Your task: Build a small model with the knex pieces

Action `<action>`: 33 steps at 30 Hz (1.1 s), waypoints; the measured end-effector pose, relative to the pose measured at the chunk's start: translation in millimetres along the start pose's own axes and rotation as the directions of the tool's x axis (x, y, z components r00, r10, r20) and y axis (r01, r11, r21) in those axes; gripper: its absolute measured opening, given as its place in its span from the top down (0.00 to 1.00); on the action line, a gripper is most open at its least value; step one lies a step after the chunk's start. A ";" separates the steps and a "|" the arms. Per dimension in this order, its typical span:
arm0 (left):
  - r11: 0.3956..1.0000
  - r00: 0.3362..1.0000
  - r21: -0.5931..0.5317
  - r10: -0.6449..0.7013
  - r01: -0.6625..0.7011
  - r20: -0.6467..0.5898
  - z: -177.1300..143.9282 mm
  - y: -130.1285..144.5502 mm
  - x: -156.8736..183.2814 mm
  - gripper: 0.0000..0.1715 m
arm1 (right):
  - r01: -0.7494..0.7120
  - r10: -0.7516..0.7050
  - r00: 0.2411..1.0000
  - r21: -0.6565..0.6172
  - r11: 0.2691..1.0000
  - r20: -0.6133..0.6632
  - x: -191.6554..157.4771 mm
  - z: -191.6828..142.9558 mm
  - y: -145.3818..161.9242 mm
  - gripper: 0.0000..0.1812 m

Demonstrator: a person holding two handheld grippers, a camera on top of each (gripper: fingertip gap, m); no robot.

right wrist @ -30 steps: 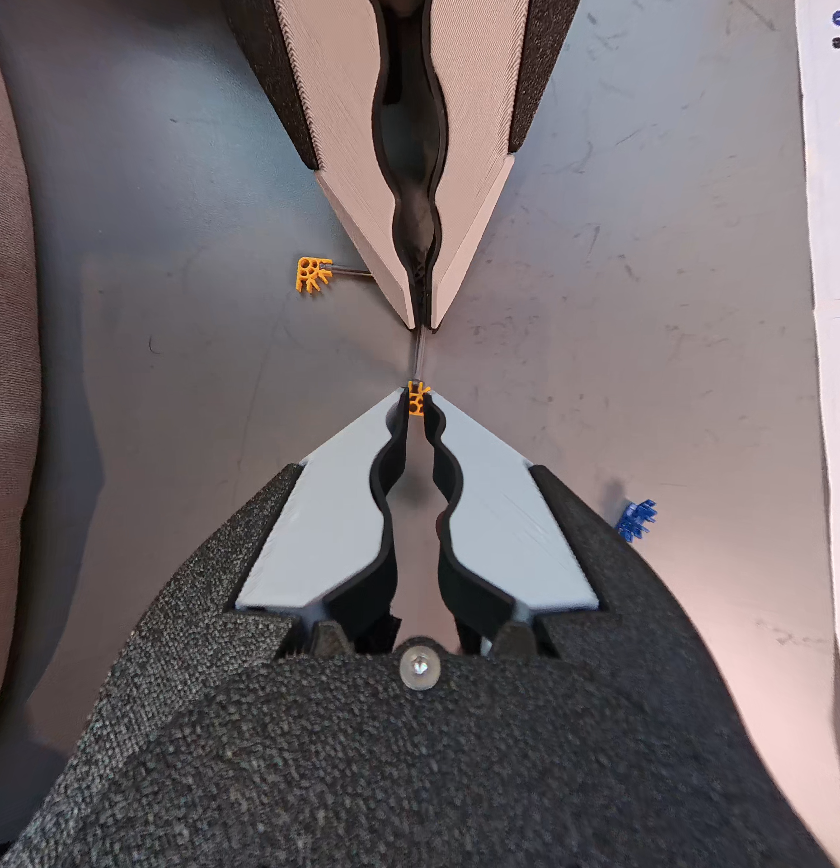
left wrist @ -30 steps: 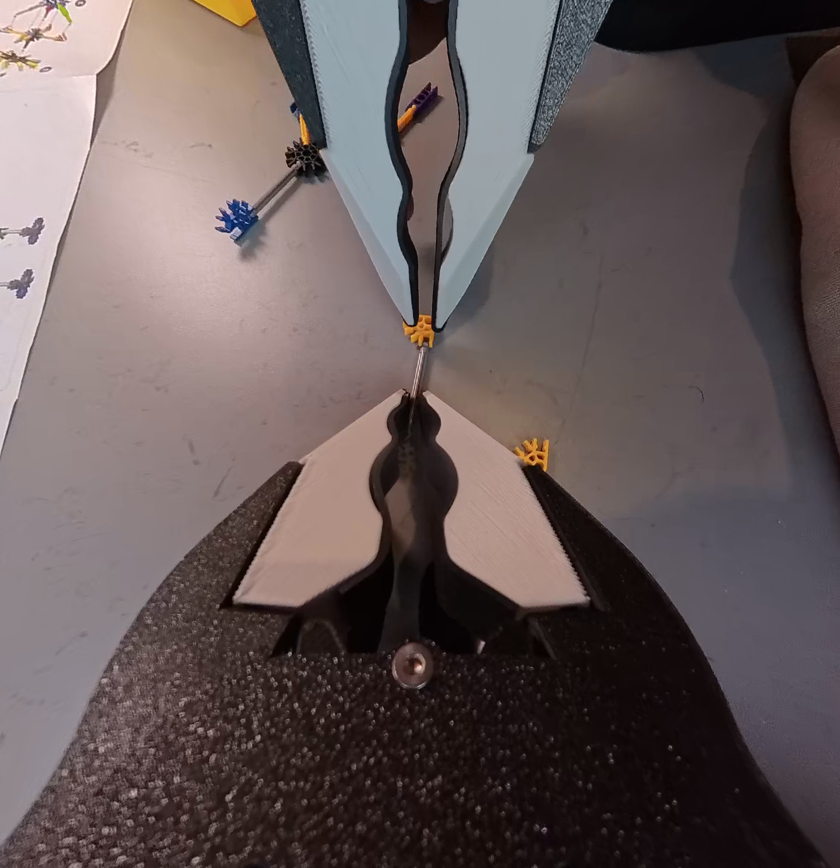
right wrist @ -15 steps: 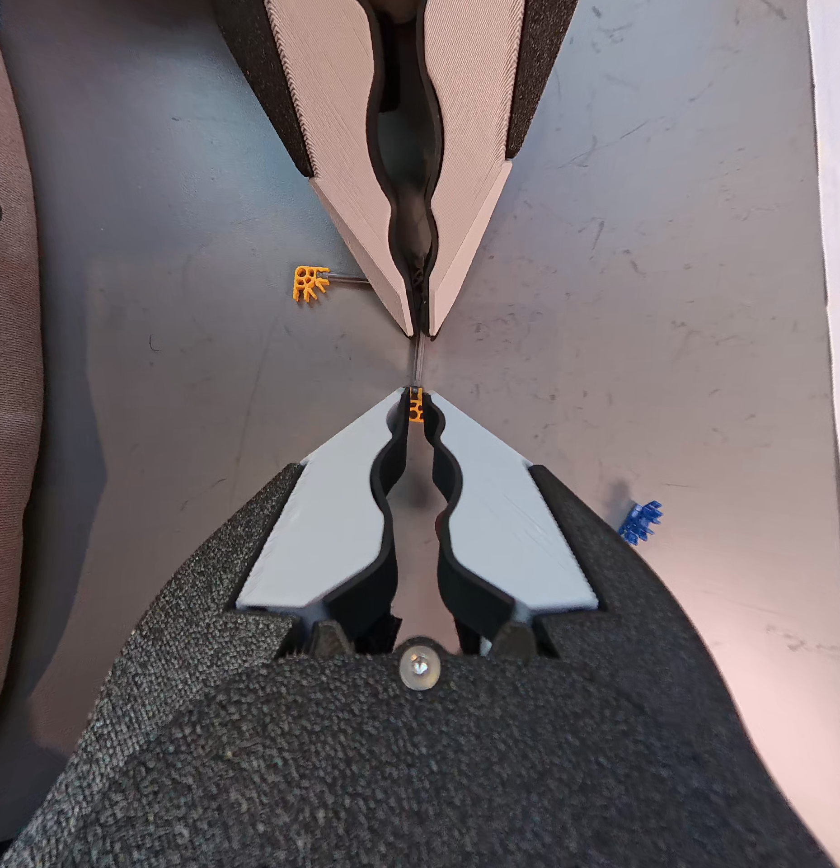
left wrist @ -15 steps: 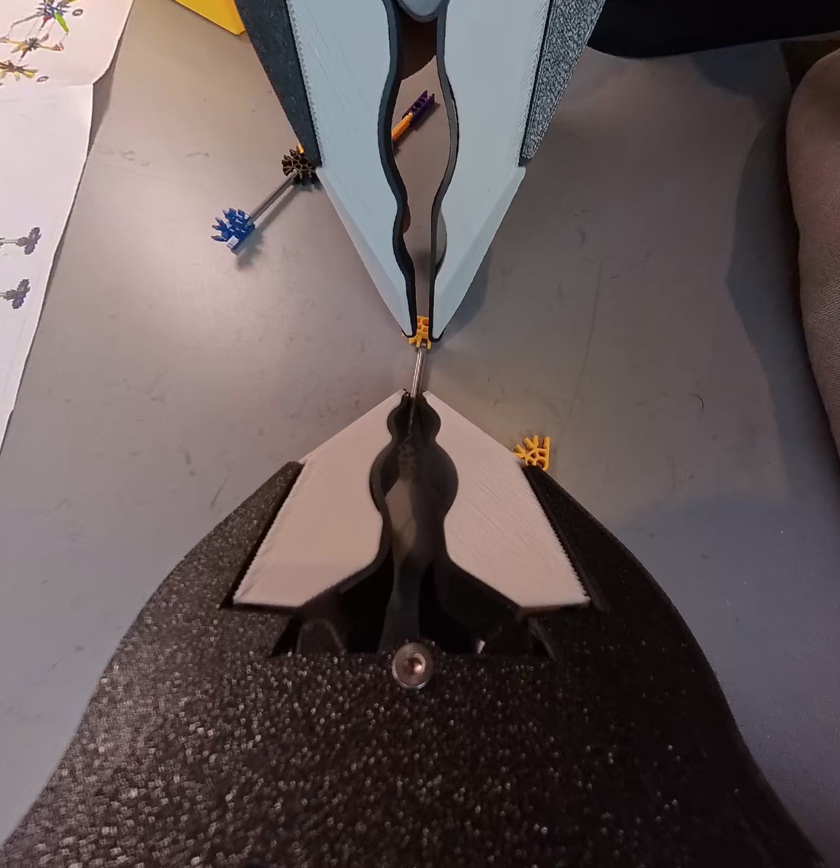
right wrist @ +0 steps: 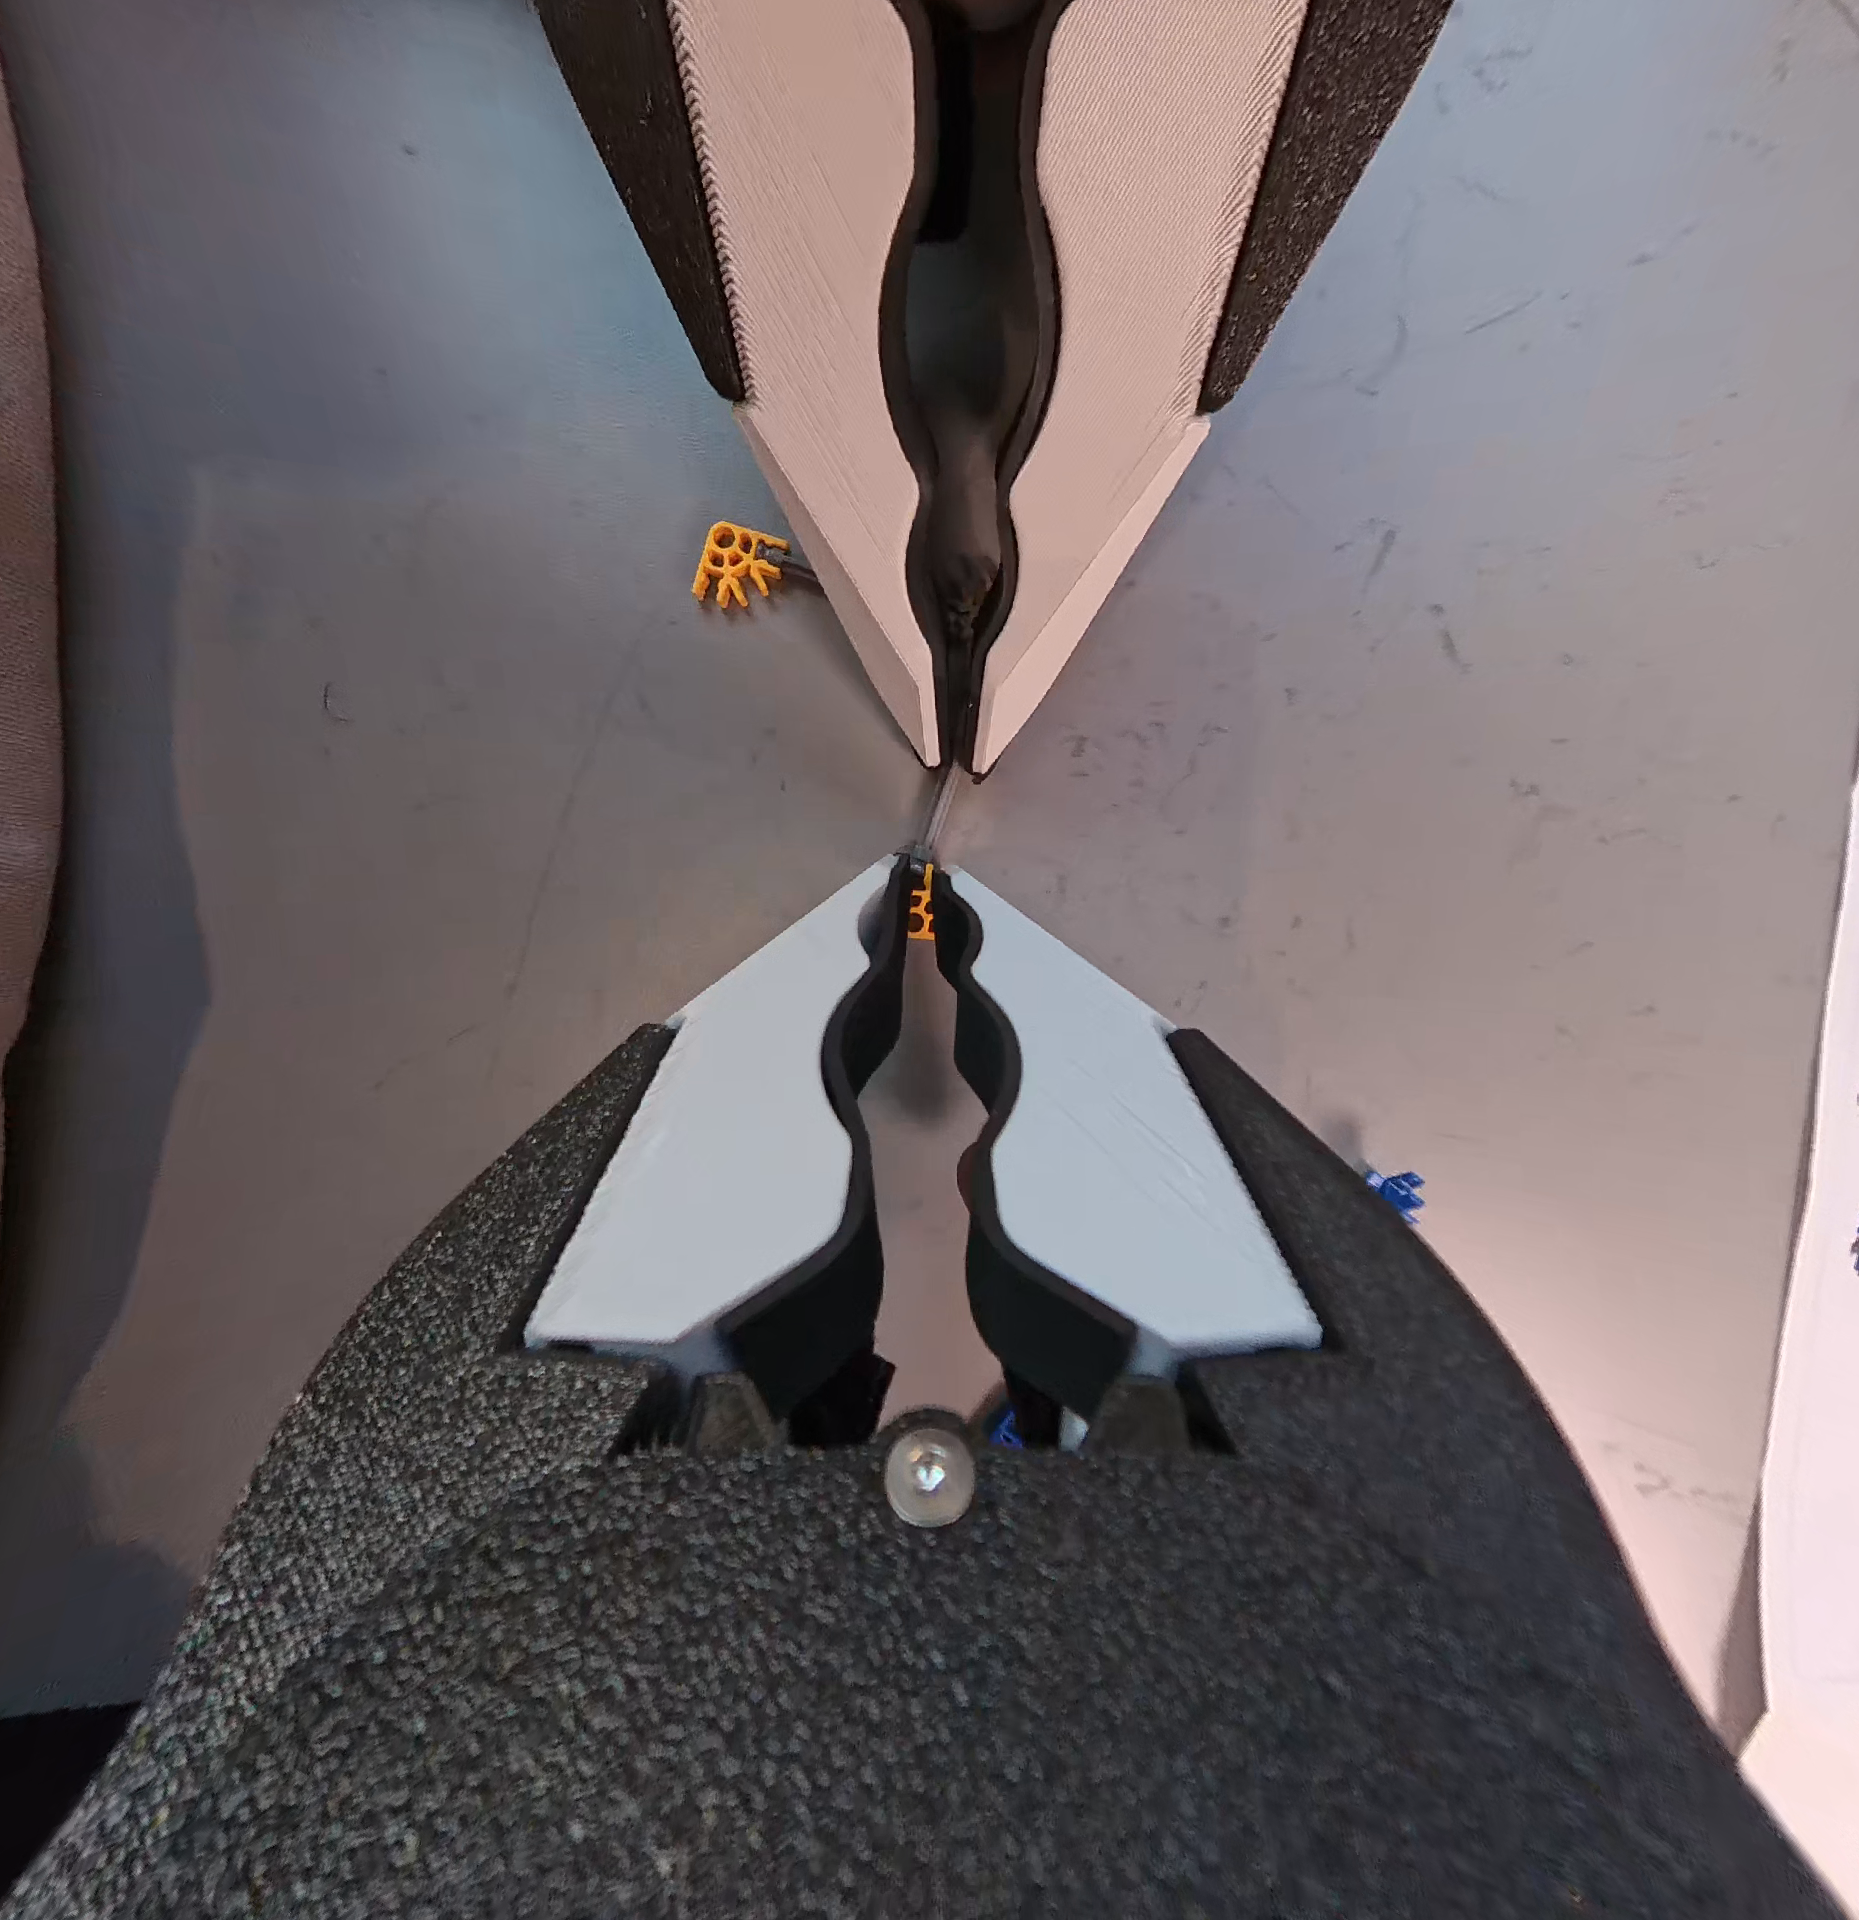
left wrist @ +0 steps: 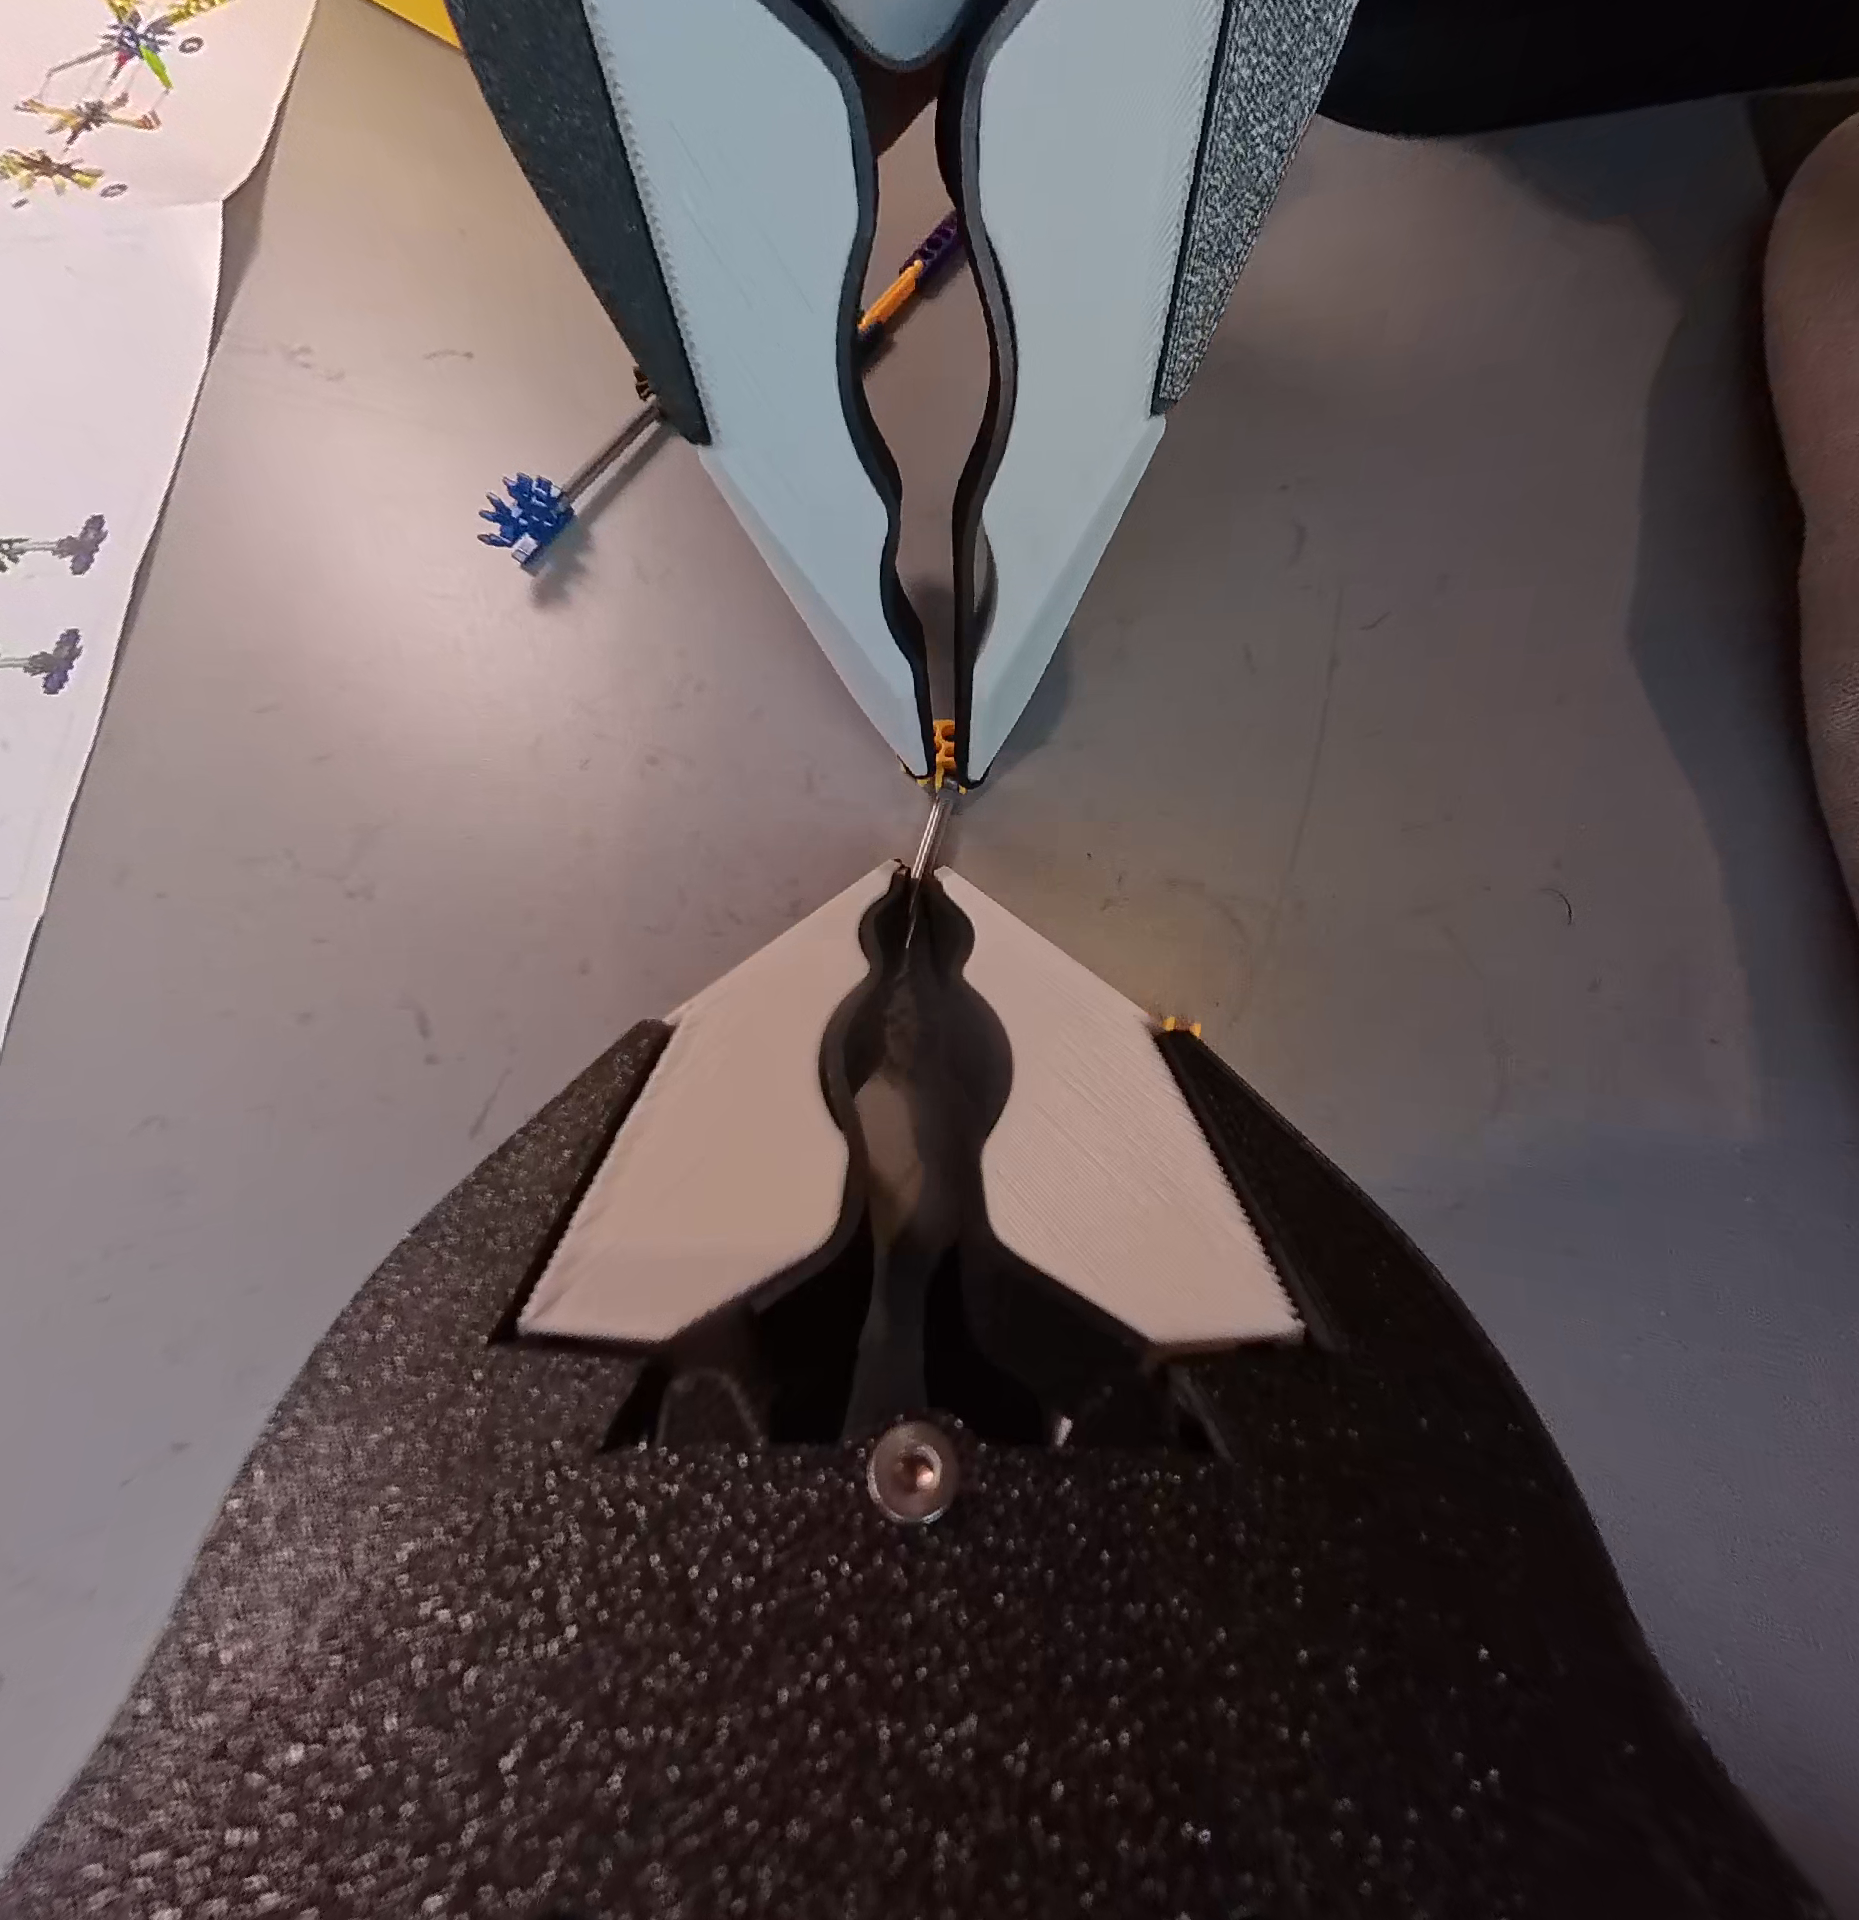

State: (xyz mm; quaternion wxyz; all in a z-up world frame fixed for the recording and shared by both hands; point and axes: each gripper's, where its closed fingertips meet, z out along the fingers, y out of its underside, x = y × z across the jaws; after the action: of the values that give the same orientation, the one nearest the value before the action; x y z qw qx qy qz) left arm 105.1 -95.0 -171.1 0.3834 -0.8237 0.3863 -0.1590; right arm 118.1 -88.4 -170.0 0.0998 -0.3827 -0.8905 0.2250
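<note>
My left gripper (left wrist: 917, 878), with beige fingers, is shut on a thin grey rod (left wrist: 935, 829). My right gripper (right wrist: 917, 862), with light blue fingers, is shut on a small yellow connector (right wrist: 920, 906). The two grippers face each other tip to tip just above the grey table (left wrist: 385, 883). The rod spans the short gap between them, and its far end sits in the yellow connector (left wrist: 944, 746). The right gripper (left wrist: 944, 774) enters the left wrist view from the top. The left gripper (right wrist: 956, 767) and the rod (right wrist: 944, 805) enter the right wrist view from the top.
A second yellow connector on a rod (right wrist: 738, 566) lies beside the left gripper. A blue connector on a rod (left wrist: 525, 514) and an orange and purple piece (left wrist: 909, 281) lie farther off. A white instruction sheet (left wrist: 63, 416) lies along one table side and brown fabric (left wrist: 1829, 520) along the other. My two grippers' fingertips are within a few centimetres of each other.
The yellow connector has turned nearly edge-on and sits deeper between the right gripper's tips. The rod now leans slightly. The spare yellow connector is almost hidden behind my left gripper.
</note>
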 end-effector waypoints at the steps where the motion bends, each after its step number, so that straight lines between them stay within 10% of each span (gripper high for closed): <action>1: 1.000 1.000 0.000 0.003 -0.003 0.004 -0.1 0.0 0.1 0.99 | 0.004 -0.004 1.000 -0.002 1.000 -0.005 0.0 -0.1 -0.1 0.99; 33: 1.000 1.000 0.000 0.024 -0.024 0.017 -1.2 1.2 1.7 0.99 | -0.104 0.123 0.990 0.221 0.970 -0.075 6.9 -12.3 -6.1 0.94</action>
State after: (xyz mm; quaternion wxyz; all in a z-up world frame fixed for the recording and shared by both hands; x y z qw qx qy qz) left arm 105.0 -97.3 -171.3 0.3886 -0.8203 0.3927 -0.1477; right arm 113.9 -83.1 -156.2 0.1671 -0.4295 -0.8321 0.3087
